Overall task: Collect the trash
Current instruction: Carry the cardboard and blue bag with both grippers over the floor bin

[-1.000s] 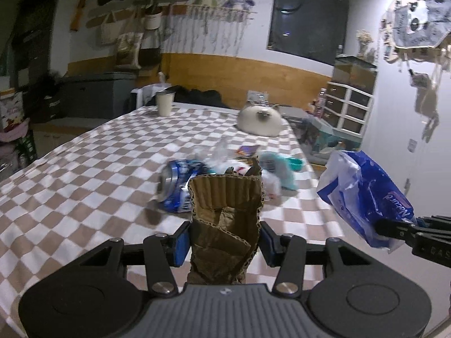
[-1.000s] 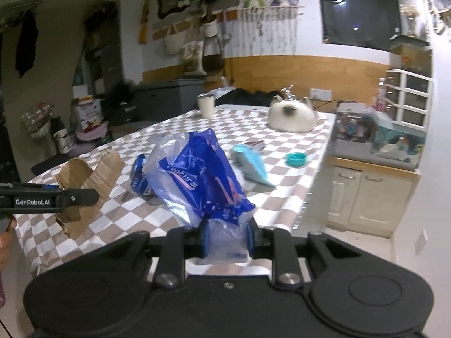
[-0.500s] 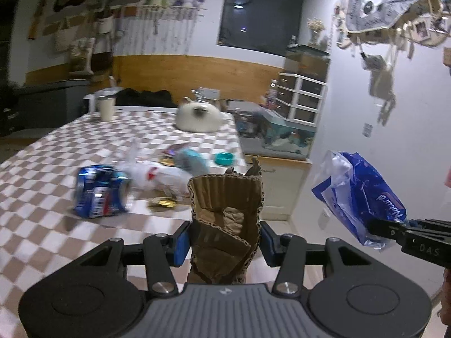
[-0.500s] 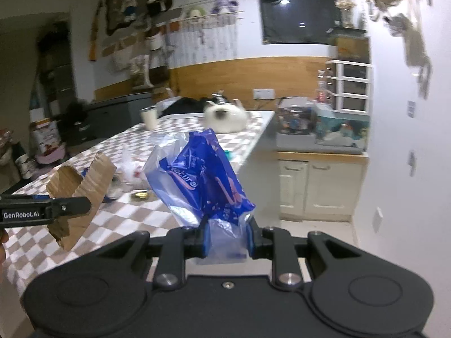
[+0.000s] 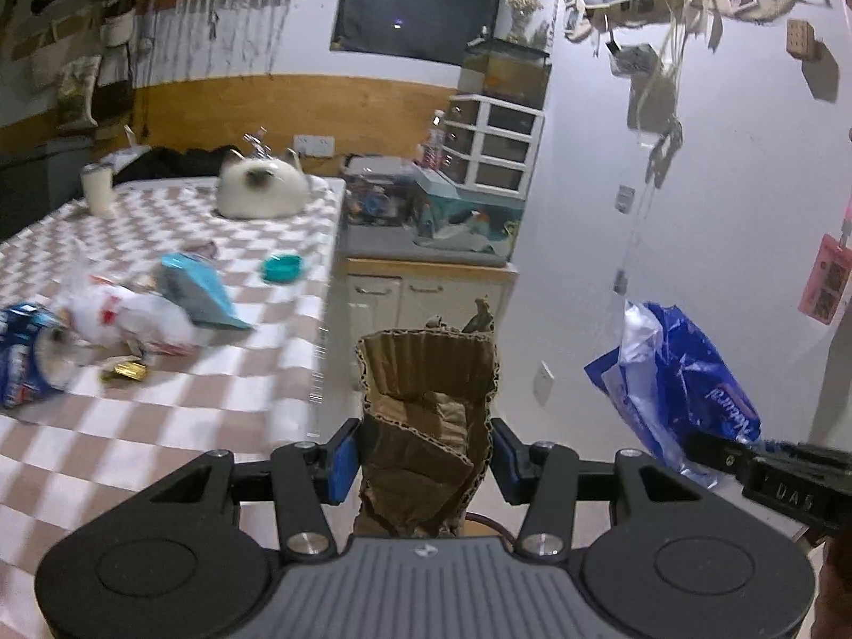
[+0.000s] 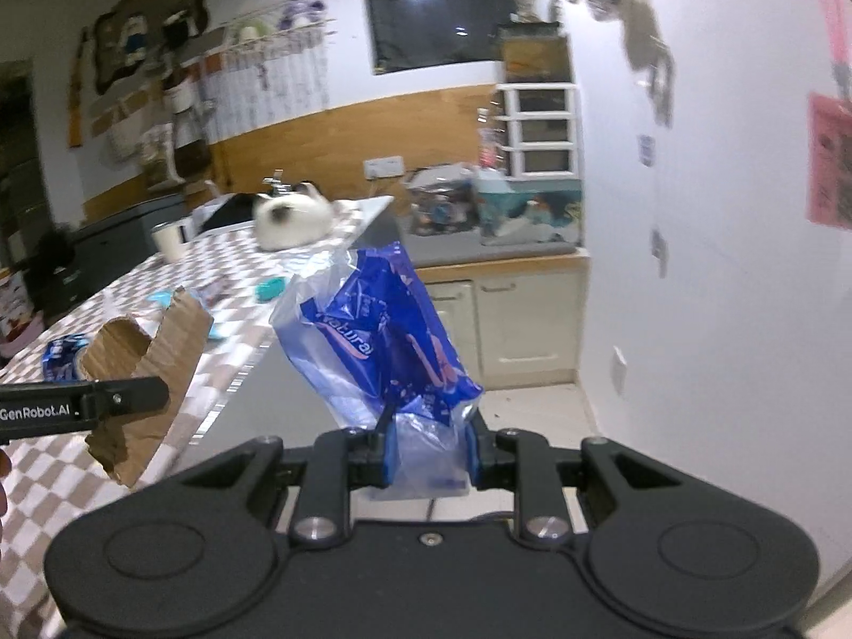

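A: What is the room like?

B: A dim kitchen with white walls, a wooden band along the far wall and a long table under a brown-and-white checked cloth (image 5: 175, 415). A pale cupboard (image 6: 511, 319) stands beyond the table's end.

A: And the left gripper (image 5: 423, 452)?

B: Its jaws stand partly closed, the blue pads pressed on a torn, crumpled piece of brown corrugated cardboard (image 5: 428, 404) that rises upright between them and well past the tips.

A: The right gripper (image 6: 428, 452)?

B: Narrower. It pinches the clear lower end of a crinkled blue-and-clear plastic bag with white lettering (image 6: 383, 341), which stands up above the jaws.

A: What lies off the jaws?

B: Left of the left jaws, on the cloth: a crushed blue drink can (image 5: 24, 357), a crumpled white wrapper with red print (image 5: 128, 319), a teal flat packet (image 5: 197, 293), a small gold foil piece (image 5: 128, 371) and a little teal dish (image 5: 282, 268). Far ahead rest a cream cup (image 5: 97, 189) and a white cat with a dark face (image 5: 261, 191).
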`<act>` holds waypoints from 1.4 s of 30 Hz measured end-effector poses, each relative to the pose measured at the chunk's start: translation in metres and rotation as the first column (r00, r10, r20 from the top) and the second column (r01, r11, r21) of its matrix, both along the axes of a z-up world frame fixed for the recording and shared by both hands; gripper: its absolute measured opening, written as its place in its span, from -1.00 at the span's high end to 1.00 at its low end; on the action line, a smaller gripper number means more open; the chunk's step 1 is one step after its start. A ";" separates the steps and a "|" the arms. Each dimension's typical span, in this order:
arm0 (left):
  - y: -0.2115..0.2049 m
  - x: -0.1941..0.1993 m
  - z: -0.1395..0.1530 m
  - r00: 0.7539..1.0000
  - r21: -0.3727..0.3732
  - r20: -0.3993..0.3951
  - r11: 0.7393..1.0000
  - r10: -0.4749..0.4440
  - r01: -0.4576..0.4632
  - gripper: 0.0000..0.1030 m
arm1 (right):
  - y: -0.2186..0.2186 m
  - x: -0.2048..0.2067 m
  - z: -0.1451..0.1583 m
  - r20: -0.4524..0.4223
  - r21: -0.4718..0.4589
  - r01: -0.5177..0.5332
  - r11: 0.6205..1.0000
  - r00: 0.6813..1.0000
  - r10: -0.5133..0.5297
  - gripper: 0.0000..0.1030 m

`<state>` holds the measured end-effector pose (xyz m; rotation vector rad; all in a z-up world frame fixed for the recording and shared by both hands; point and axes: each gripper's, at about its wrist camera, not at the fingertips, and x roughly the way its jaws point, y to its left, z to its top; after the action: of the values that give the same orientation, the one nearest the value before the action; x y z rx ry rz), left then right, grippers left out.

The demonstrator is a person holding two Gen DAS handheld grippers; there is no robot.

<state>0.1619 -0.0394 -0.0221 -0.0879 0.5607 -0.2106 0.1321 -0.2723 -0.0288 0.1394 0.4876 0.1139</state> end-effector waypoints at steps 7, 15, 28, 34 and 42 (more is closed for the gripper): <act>-0.051 0.032 -0.031 0.997 -0.021 -0.060 0.999 -0.048 0.047 0.01 | -0.041 0.015 -0.033 -0.052 0.024 0.065 0.998 0.997 -0.064 0.51; -0.083 0.089 -0.084 0.990 -0.023 -0.124 0.998 -0.063 0.061 0.01 | -0.070 0.060 -0.085 -0.131 0.062 0.140 0.988 0.983 -0.131 0.51; -0.088 0.173 -0.218 0.957 -0.032 -0.290 0.999 -0.022 0.013 0.01 | -0.075 0.151 -0.209 -0.310 0.123 0.270 0.955 0.925 -0.221 0.51; -0.096 0.209 -0.283 0.928 -0.055 -0.373 0.998 -0.029 0.009 0.01 | -0.068 0.180 -0.282 -0.407 0.125 0.322 0.938 0.879 -0.248 0.51; -0.098 0.234 -0.356 0.882 -0.086 -0.469 0.996 -0.046 0.006 0.01 | -0.066 0.208 -0.361 -0.517 0.149 0.328 0.933 0.830 -0.209 0.51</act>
<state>0.3961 -0.1376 -0.3782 -0.2158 1.0414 -0.2396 0.3405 -0.3379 -0.3902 0.4756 0.9645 -0.1529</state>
